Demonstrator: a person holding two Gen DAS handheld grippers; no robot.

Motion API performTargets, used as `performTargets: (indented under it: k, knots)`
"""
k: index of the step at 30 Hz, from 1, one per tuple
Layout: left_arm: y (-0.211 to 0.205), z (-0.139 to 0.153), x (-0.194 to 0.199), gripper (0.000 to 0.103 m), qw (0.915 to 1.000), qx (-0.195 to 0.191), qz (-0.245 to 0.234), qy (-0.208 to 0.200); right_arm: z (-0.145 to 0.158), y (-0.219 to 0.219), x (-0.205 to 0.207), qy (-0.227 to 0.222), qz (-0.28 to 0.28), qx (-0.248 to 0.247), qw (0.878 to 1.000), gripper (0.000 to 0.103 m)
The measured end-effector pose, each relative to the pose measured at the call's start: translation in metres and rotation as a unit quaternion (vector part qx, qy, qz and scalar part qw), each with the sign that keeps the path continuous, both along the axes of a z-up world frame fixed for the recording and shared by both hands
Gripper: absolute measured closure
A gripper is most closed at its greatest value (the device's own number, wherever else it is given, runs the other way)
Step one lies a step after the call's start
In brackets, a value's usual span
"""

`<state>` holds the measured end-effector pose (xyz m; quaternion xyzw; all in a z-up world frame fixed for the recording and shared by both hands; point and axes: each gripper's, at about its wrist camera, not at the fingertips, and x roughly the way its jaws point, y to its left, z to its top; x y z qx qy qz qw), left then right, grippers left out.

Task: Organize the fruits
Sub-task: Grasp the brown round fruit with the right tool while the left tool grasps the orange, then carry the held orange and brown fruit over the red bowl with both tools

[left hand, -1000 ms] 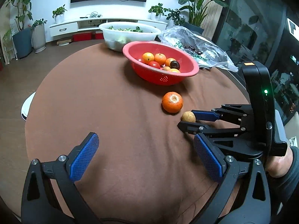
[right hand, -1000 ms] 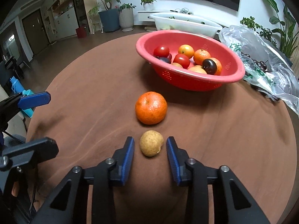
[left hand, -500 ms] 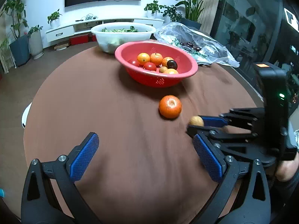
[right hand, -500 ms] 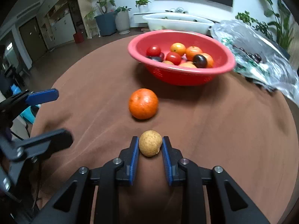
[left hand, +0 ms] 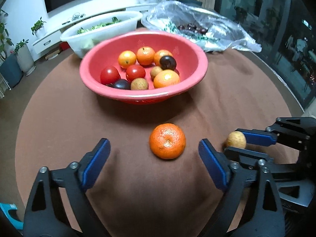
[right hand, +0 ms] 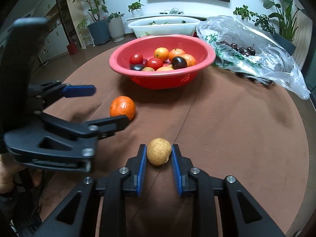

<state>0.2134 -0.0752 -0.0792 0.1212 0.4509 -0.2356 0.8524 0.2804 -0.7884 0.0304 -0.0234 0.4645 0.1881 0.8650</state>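
On the brown tablecloth (left hand: 59, 118) we see a red bowl (left hand: 197, 67) holding oranges, two red tomatoes (left hand: 109, 75), dark plums and a few small tan fruits. Behind it stands a white tub (left hand: 126, 24) with green leaves inside, and to its right a clear plastic bag (left hand: 227, 31) with dark cherries showing through.

A loose orange (left hand: 167, 141) lies on the cloth in front of the red bowl, apart from it. Our left gripper (left hand: 154, 154) is closing, its blue pads on either side of the orange without touching it. Our right gripper (right hand: 159, 155) pinches a small tan fruit (right hand: 159, 151) between its pads, just to the right of the orange and near the table's front edge.

The left wrist view looks down into the bowl, so we can count the fruit there, and it shows the right gripper from the side with the tan fruit at its tips. The right wrist view sees the bowl lower, its perforated wall facing us, and gives a clearer look at the cherries (right hand: 243, 49) in the bag. It also shows the left gripper from the side, one finger in front of the orange, and part of a hand (right hand: 6, 175) at the left edge.
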Motion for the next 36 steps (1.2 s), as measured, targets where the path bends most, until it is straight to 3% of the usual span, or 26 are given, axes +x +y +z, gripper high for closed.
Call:
performTargets:
  k: [6,17,21,36]
  knots:
    - [-0.007,-0.012,0.007,0.036,0.9999,0.002,0.0,0.016,0.0,-0.004,-0.001,0.0,-0.006,0.002,1.0,0.076]
    - [-0.012,-0.017,0.011,0.049,0.9998,-0.003,-0.002,0.019,0.0,-0.006,-0.001,0.0,-0.009,0.004,1.0,0.076]
    - [-0.012,-0.015,0.01,0.064,0.9997,-0.015,-0.007,0.021,0.0,-0.005,-0.001,0.0,-0.008,0.004,1.0,0.076]
    - [0.0,-0.005,-0.009,0.066,0.999,-0.038,-0.011,0.02,0.0,-0.006,-0.001,-0.001,-0.01,0.005,1.0,0.076]
